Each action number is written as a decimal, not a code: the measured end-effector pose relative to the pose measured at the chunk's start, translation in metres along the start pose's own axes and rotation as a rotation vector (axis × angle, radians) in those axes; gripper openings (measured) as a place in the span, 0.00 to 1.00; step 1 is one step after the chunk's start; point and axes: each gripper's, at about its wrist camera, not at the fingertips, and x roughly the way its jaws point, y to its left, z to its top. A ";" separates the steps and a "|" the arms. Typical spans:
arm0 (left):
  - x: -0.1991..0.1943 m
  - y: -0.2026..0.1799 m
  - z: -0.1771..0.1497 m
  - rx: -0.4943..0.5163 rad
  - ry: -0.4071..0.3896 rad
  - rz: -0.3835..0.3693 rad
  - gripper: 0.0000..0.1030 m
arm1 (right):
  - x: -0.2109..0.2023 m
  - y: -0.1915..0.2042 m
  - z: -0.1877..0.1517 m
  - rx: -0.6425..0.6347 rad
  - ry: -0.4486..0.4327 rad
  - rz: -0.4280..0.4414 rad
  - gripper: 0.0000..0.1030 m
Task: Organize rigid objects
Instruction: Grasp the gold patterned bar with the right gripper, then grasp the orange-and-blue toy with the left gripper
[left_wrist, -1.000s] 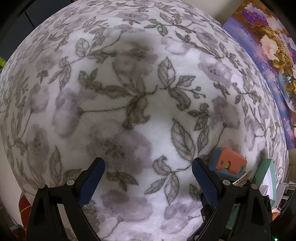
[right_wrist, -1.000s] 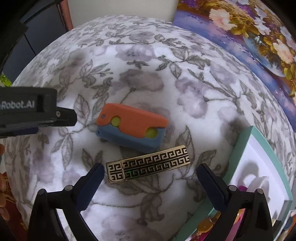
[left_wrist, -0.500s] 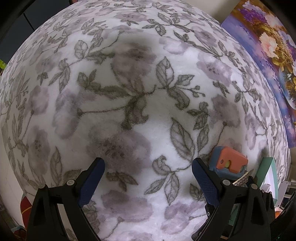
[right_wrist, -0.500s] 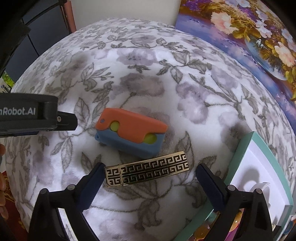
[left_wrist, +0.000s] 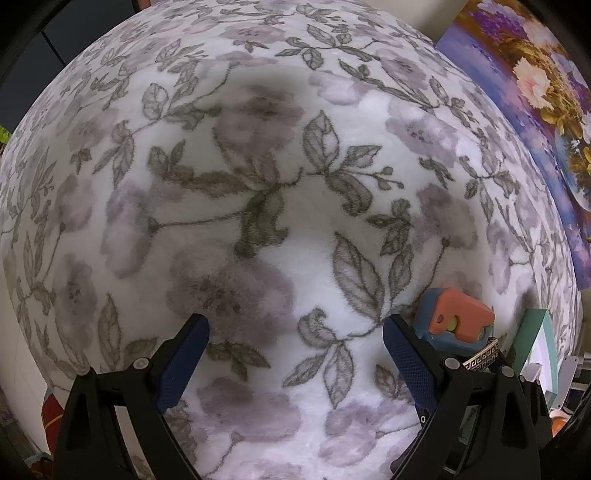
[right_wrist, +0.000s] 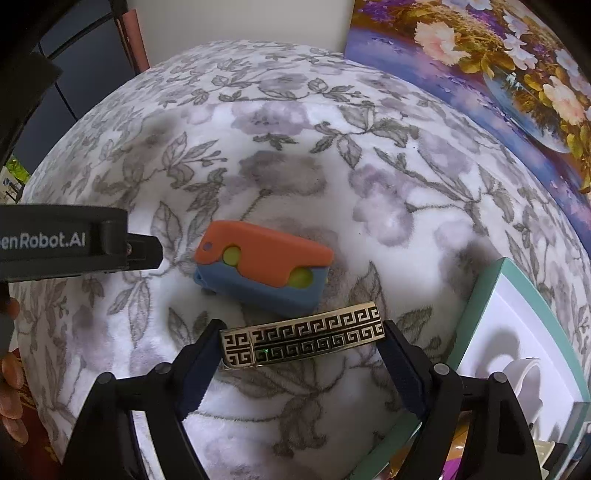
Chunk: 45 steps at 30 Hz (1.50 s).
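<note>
A gold bar with a black key pattern (right_wrist: 303, 339) lies flat on the floral cloth. My right gripper (right_wrist: 301, 341) is open, one finger at each end of the bar; whether they touch it I cannot tell. Just beyond lies an orange and blue block with yellow-green dots (right_wrist: 263, 266). My left gripper (left_wrist: 295, 339) is open and empty over bare cloth; the block (left_wrist: 456, 320) and the bar's end (left_wrist: 482, 356) show to its right. The left gripper's body (right_wrist: 74, 240) shows at the right wrist view's left edge.
A teal-rimmed white box (right_wrist: 517, 332) stands at the right, also in the left wrist view (left_wrist: 539, 343). A flower painting (right_wrist: 480, 55) lies at the far right. The floral cloth (left_wrist: 258, 184) covers the whole surface.
My right gripper has moved forward and down, so the gold bar now lies between its fingertips, and the fingers have closed in somewhat. The left gripper has barely moved.
</note>
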 end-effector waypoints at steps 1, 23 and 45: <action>0.000 -0.001 0.001 0.002 0.000 -0.002 0.93 | 0.000 0.000 0.000 0.001 -0.001 0.001 0.82; -0.017 -0.075 -0.009 0.181 -0.099 -0.131 0.93 | -0.060 -0.064 -0.003 0.202 -0.140 0.011 0.82; 0.008 -0.121 -0.023 0.372 -0.174 -0.049 0.70 | -0.075 -0.138 -0.035 0.419 -0.172 0.006 0.82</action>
